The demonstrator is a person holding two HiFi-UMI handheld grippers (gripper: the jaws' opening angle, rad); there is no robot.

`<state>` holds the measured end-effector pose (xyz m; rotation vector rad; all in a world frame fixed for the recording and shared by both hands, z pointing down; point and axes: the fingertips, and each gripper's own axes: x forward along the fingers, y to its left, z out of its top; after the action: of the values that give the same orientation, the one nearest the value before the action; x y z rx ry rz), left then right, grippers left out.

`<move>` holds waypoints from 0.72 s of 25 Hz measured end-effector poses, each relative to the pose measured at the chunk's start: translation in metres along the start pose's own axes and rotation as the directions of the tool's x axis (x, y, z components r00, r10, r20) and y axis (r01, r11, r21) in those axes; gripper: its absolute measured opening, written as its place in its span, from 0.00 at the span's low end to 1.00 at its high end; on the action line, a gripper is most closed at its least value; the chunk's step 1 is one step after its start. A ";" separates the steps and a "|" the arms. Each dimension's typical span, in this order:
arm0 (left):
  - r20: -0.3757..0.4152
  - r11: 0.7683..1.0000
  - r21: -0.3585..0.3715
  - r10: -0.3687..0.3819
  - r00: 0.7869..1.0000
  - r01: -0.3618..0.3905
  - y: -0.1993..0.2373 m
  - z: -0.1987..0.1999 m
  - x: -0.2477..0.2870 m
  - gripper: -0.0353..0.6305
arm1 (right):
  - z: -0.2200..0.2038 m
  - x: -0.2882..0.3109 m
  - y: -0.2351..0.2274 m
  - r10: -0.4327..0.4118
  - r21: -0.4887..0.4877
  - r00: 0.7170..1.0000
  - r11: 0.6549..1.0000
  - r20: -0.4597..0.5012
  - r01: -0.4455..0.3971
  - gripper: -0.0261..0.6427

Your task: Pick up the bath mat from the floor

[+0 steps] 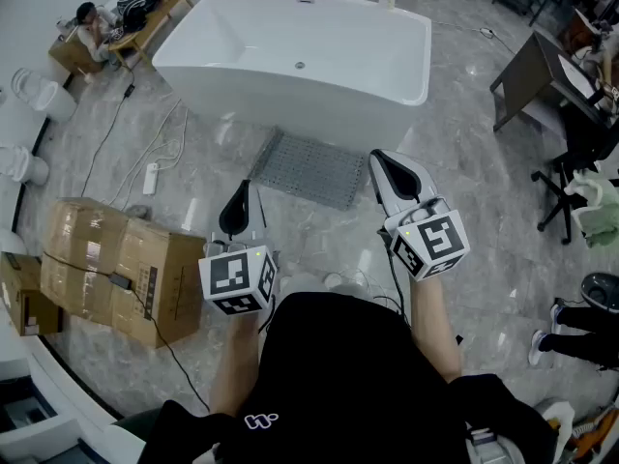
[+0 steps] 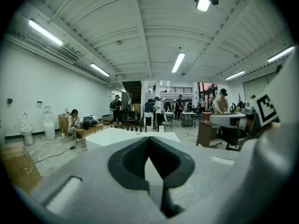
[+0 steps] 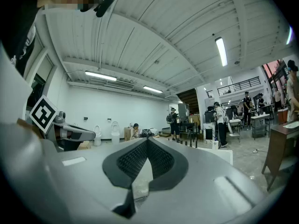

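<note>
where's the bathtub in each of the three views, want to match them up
Head view: the bathtub fills the top centre, just beyond the bath mat.
Left gripper view: the bathtub sits at centre, right above the jaws.
Right gripper view: the bathtub shows right of the jaws, partly hidden.
Shared landmark: the seated person, top left in the head view, left of the tub in both gripper views.

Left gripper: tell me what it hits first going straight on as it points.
Probably the white bathtub, its near wall: the shut left gripper aims at it, over the bath mat. Depth is unclear.
</note>
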<state>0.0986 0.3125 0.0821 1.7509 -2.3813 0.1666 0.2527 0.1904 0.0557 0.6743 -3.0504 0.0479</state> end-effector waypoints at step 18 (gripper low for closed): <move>0.024 1.000 0.007 -0.002 1.000 0.002 0.011 0.015 0.019 0.05 | 0.036 0.025 -0.025 0.034 -0.058 0.997 0.998 0.068 -0.030 0.05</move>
<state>0.0818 0.2952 0.0715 1.7679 -2.3990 0.1546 0.2397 0.1562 0.0204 0.6365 -3.1153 -0.0632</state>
